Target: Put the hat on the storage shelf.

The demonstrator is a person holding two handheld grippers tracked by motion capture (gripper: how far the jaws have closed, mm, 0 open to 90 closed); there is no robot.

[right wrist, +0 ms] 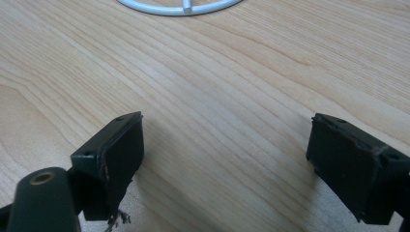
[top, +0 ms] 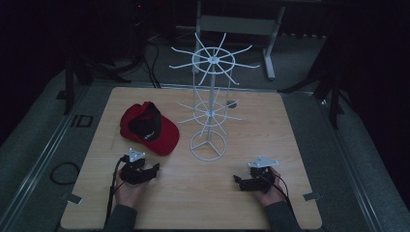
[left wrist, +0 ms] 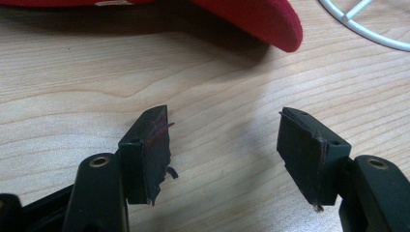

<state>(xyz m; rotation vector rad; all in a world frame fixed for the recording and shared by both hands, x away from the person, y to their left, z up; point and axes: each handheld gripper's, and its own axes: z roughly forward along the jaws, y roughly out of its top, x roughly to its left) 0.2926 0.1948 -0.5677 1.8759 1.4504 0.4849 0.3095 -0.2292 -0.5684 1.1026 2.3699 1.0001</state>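
- Red baseball cap (top: 149, 128) – it lies on the wooden surface (top: 193, 193) just left of the white wire display rack (top: 208, 104), its brim towards the person and close to the rack's round base ring.
- Left claw (top: 153, 169) sits nearer the person than the rack's base and to its left, just short of the cap's brim; its jaws stand wide with nothing but bare wood between them. In the left gripper view, the left claw (left wrist: 223, 145) faces the brim edge of the cap (left wrist: 261, 21), apart from it.
- Right claw (top: 237, 180) rests low over the surface on the near right of the rack's base – jaws spread wide and empty. In the right gripper view, the claw (right wrist: 225, 159) points at the rack's base ring (right wrist: 179, 6), well apart from it.
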